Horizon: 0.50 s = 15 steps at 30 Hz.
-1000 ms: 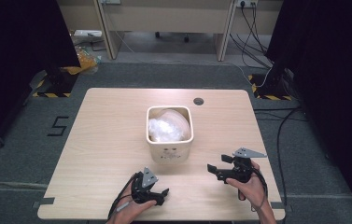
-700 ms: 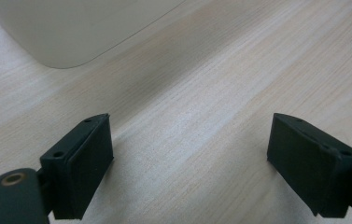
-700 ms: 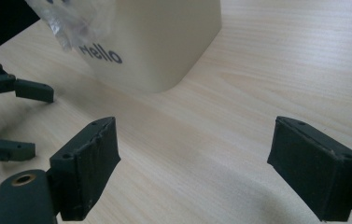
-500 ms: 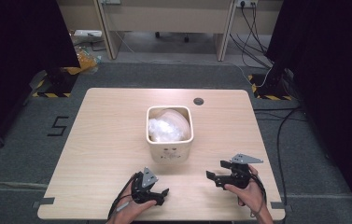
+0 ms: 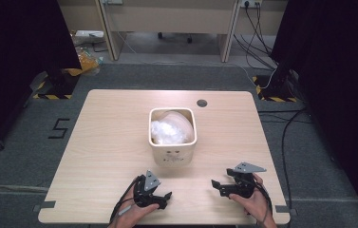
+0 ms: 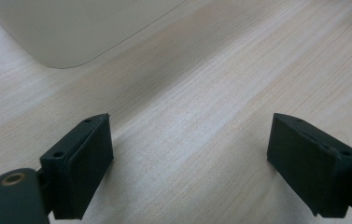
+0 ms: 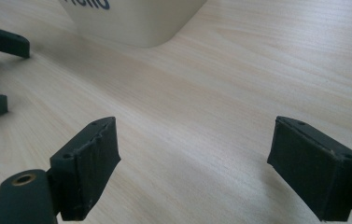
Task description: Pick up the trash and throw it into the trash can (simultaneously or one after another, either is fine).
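Observation:
A cream square bin stands in the middle of the wooden table, with a crumpled clear plastic bag inside it. My left gripper rests low near the front edge, left of centre, open with nothing between its jaws. In the left gripper view the bin's lower corner lies ahead. My right gripper sits at the front right, open and empty. The right gripper view shows the bin's base ahead and the left gripper's jaw tips at the far left.
A round cable hole lies in the table behind the bin. Around the table are dark curtains, grey carpet, cables at the right and desk legs at the back. Bare tabletop lies on both sides of the bin.
My right gripper has drifted slightly toward the front edge of the table. The left gripper and the bin have stayed put.

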### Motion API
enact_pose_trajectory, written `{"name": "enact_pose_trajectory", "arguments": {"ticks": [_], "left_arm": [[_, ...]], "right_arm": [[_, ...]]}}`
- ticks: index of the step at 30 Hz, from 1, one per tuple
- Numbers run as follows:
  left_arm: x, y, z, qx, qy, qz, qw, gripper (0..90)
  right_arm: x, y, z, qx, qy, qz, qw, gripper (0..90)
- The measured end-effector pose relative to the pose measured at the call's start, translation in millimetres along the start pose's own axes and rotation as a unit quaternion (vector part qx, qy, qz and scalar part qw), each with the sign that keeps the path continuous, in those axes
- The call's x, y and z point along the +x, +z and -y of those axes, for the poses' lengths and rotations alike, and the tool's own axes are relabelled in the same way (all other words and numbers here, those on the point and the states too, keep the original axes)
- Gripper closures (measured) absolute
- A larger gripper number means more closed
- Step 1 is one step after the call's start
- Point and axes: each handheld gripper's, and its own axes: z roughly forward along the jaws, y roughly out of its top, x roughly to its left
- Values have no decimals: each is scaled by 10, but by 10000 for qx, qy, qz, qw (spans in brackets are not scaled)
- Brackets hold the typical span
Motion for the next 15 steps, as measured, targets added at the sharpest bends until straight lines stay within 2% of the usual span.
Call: {"name": "enact_pose_trajectory", "arguments": {"ticks": [3, 9, 13, 15], "left_arm": [[0, 0, 0, -1, -2, 0, 10000, 134], [0, 0, 0, -2, -1, -1, 10000, 134], [0, 0, 0, 0, 0, -1, 10000, 134], [-1, 0, 0, -1, -1, -2, 10000, 134]], "right_arm": [[13, -2, 26, 82, -105, 122, 9998, 157], [40, -9, 66, 187, -246, 225, 9993, 158], [46, 6, 107, 264, -253, 243, 9990, 158], [45, 14, 129, 246, -344, 296, 9987, 156]]}}
